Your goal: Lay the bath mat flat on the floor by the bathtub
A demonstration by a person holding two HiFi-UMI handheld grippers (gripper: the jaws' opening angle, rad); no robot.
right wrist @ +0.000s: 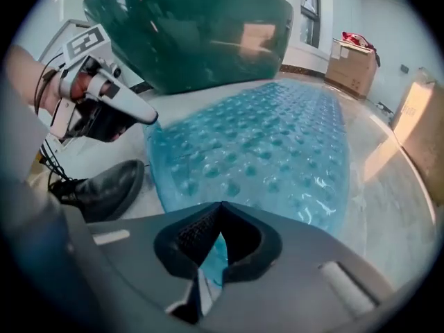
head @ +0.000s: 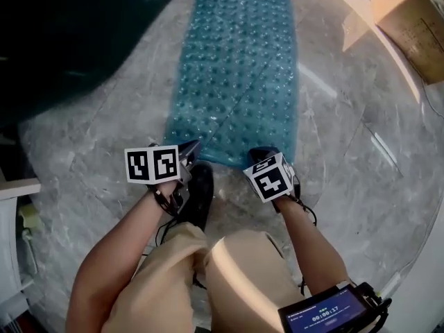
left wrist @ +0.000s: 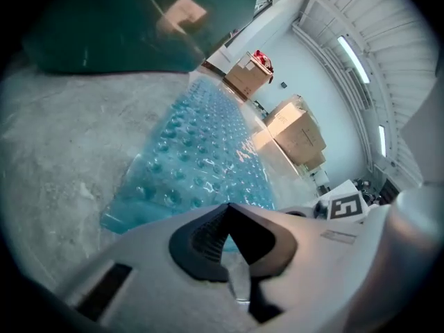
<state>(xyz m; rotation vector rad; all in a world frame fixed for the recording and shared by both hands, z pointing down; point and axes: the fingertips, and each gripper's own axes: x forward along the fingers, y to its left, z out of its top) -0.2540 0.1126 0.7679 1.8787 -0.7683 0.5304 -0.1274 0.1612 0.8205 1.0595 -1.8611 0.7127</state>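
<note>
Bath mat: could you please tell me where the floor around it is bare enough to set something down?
Bare floor lies right of the bath mat, up to the cardboard boxes, and in the strip between its left edge and the bathtub. The near end is crowded: left gripper, right gripper and a shoe.

The grey marbled floor (head: 347,137) carries a blue, bubbled bath mat (head: 239,68), stretched out long beside the dark green bathtub (head: 62,33). A black shoe (head: 200,189) stands at its near edge. Cardboard boxes (head: 409,12) stand at the far right.
</note>
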